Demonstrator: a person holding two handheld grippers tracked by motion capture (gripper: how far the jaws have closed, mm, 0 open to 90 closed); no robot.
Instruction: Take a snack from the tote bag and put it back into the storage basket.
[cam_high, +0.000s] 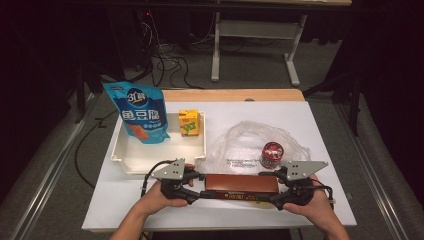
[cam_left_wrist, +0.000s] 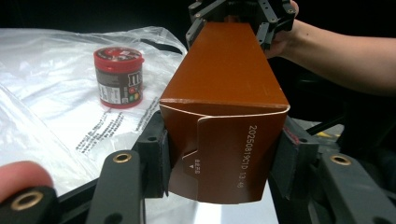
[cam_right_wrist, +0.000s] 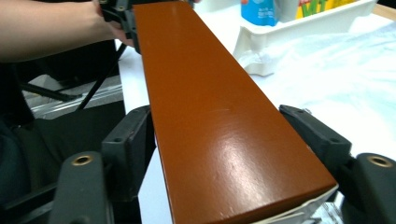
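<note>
Long brown box (cam_high: 242, 184) lies level along the table's near edge.

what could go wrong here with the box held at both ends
The right gripper shows a gap at one finger, so that end of the brown box could slip. The left gripper pinches the flap end and may crush it. A dropped box could hit the red can on the plastic bag.

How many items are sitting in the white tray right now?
2: the blue snack bag leans at the left end of the white tray, and the yellow drink carton stands against its back wall. Something small could hide behind the bag.
</note>
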